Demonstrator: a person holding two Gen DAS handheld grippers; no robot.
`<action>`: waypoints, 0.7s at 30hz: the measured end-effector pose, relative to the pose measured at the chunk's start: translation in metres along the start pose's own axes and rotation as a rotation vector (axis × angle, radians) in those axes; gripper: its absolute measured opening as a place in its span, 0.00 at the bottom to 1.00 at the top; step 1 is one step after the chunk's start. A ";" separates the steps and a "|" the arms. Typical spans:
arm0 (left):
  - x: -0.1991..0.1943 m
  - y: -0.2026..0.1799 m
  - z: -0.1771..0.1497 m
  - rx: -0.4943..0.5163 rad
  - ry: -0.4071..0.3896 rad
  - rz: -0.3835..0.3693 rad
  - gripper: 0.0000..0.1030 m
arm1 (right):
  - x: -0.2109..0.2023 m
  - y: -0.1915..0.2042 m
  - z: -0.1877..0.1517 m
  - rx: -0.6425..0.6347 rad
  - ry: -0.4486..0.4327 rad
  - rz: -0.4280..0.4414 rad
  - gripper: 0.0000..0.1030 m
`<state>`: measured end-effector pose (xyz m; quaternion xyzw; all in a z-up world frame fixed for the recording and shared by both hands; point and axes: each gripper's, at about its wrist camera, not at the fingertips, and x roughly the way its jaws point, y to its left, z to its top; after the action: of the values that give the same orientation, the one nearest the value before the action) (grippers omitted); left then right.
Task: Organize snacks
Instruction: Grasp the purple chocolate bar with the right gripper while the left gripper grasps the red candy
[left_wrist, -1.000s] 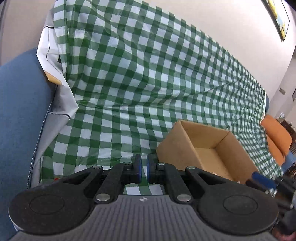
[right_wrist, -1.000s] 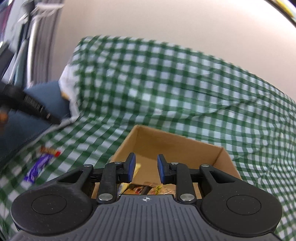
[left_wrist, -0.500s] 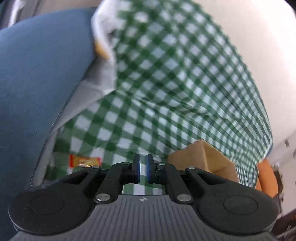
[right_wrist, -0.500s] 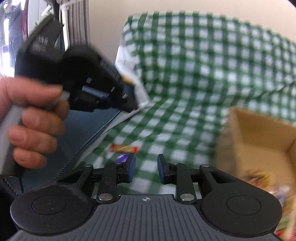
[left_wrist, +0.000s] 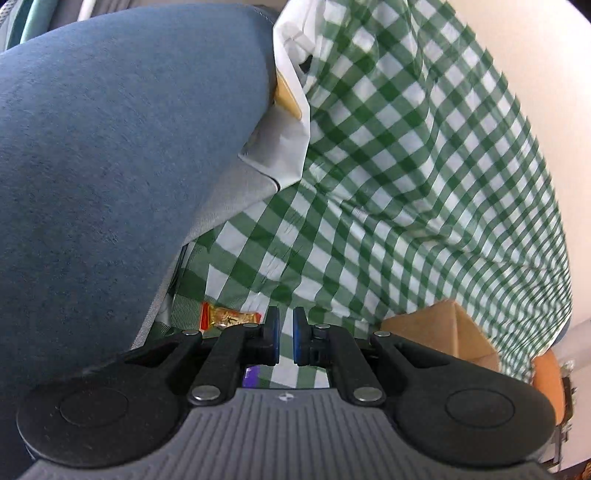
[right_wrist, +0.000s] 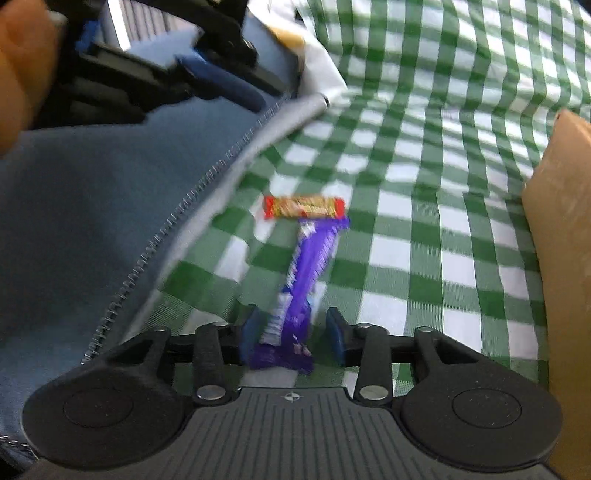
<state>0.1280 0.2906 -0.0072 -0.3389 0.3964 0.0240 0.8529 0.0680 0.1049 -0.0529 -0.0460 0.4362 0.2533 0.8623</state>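
Observation:
A purple snack bar lies on the green checked cloth, its near end between the open fingers of my right gripper. A small red and gold snack lies just beyond it; it also shows in the left wrist view, left of my left gripper. The left gripper's fingers stand nearly closed with a narrow gap and nothing between them. A sliver of the purple bar shows under them. The cardboard box stands to the right, and shows in the left wrist view.
A blue cushion with a grey zipped edge rises on the left. A white bag sits behind it. The left gripper and the hand holding it hover at the top left of the right wrist view.
My right gripper swung left from above the box to the purple bar and opened wider. My left gripper turned left toward the blue cushion and the red snack.

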 end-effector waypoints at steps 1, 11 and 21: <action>0.003 -0.001 -0.001 0.015 0.010 0.009 0.05 | -0.002 -0.003 -0.001 0.001 -0.009 0.010 0.25; 0.058 -0.033 -0.016 0.389 0.086 0.211 0.46 | -0.073 -0.045 -0.038 -0.055 0.036 0.011 0.25; 0.098 -0.026 -0.035 0.599 0.136 0.311 0.51 | -0.089 -0.068 -0.085 -0.046 0.096 0.010 0.25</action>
<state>0.1805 0.2273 -0.0760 -0.0099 0.4887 0.0138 0.8723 -0.0051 -0.0147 -0.0460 -0.0756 0.4714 0.2649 0.8378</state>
